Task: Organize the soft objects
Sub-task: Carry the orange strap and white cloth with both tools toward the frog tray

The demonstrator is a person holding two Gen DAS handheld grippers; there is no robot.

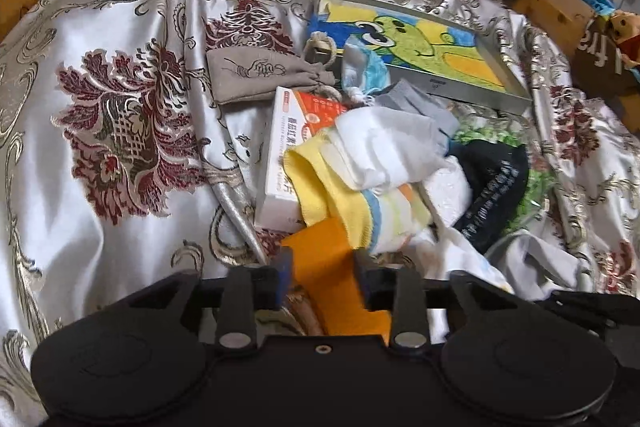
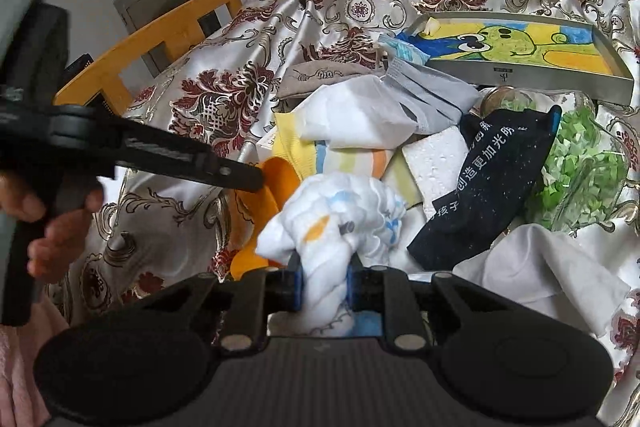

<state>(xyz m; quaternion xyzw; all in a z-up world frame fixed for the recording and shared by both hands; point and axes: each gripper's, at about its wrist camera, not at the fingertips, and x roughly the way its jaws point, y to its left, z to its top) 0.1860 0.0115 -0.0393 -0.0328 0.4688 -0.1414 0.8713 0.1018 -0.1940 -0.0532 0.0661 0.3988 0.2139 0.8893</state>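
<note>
Satin cloth (image 1: pixel 120 187), boxes, framed drawing (image 1: pixel 420 47)

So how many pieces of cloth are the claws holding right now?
2. The left claw grips the orange cloth at the pile's near edge; the right claw is clamped on the white printed cloth beside it.

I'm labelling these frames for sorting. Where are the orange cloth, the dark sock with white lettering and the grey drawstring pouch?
orange cloth (image 1: pixel 326 267): left wrist view, its flat middle.
dark sock with white lettering (image 2: pixel 492 183): right wrist view, lettered middle.
grey drawstring pouch (image 1: pixel 256 75): left wrist view, printed front.
</note>
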